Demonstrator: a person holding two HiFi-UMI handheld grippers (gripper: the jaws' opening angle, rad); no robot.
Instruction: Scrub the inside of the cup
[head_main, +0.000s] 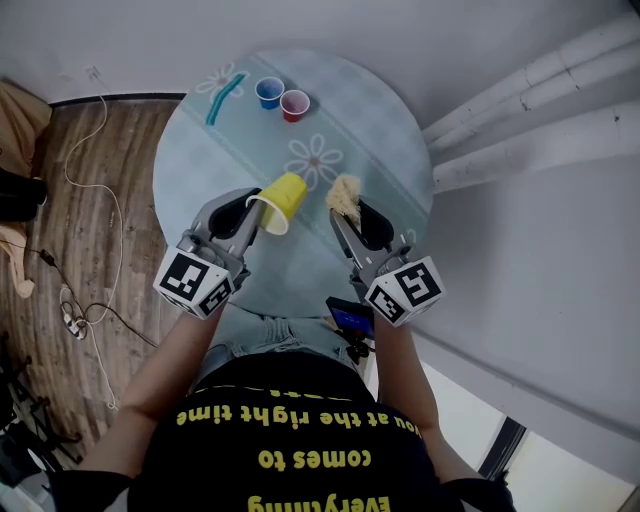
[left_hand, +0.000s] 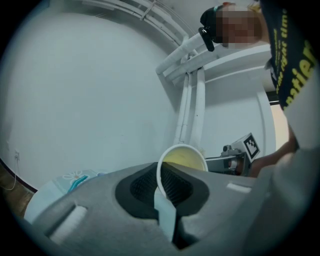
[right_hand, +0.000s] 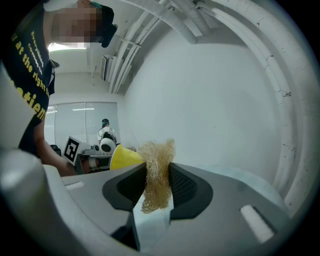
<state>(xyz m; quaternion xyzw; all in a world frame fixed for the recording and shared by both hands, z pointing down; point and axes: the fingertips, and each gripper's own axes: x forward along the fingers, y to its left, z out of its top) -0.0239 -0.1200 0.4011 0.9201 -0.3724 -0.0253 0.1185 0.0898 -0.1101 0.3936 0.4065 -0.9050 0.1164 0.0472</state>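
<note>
At frame centre, the left gripper (head_main: 255, 212) pinches the rim of a yellow cup (head_main: 283, 198), which looks light and crushable, so a gentle rim hold suits it; the right gripper (head_main: 348, 218) clamps a springy scourer (head_main: 345, 193).

The cup (head_main: 280, 202) hangs over the desk's (head_main: 390, 130) near half, left of the scourer (head_main: 345, 197). Two small cups (head_main: 269, 92) stand side by side at the far edge, with a brush (head_main: 225, 97) to their left.

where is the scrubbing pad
The scrubbing pad is right of centre in the head view, pinched in the fingers of the right gripper above the table, just right of the yellow cup in the left gripper.
</note>
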